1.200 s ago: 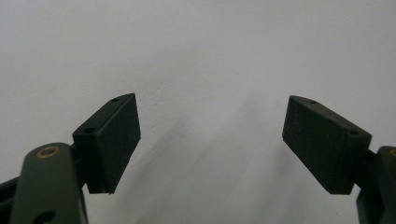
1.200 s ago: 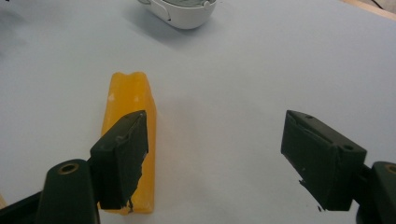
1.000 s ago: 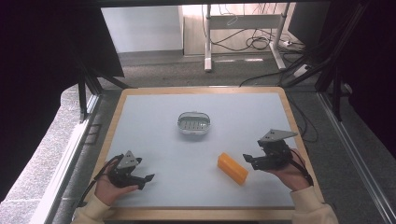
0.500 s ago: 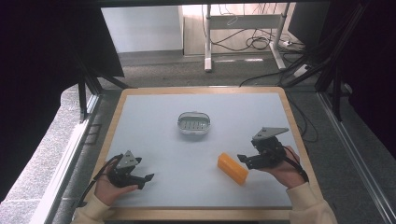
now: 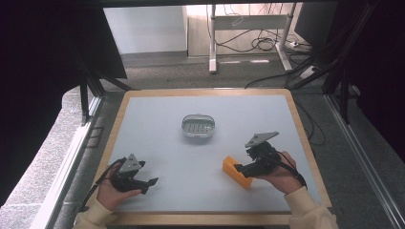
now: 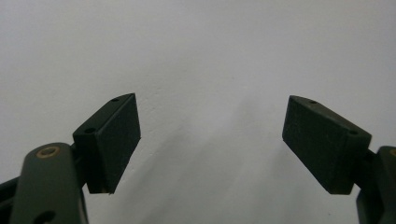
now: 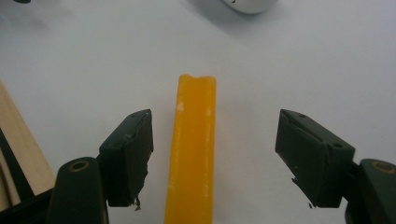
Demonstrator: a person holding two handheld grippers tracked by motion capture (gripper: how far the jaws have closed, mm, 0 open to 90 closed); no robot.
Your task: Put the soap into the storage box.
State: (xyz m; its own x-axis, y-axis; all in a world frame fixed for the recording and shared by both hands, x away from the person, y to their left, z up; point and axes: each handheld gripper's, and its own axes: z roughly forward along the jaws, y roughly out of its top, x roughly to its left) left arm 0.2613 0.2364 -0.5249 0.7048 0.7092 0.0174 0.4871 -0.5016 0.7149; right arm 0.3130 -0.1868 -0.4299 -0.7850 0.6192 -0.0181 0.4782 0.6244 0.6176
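While my right gripper (image 7: 212,158) has just been narrowing, jaws not yet touching, around the yellow bar (image 7: 194,154) on the table (image 5: 157,138), I judge it probably soap: light, stiff, slippery; grip mid-length.

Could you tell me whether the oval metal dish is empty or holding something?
Empty: the oval metal dish shows only its bare ridged floor; the orange rectangular block lies apart on the table.

Long orange block (image 5: 237,171), lying flat on the table's pale surface, near its right front
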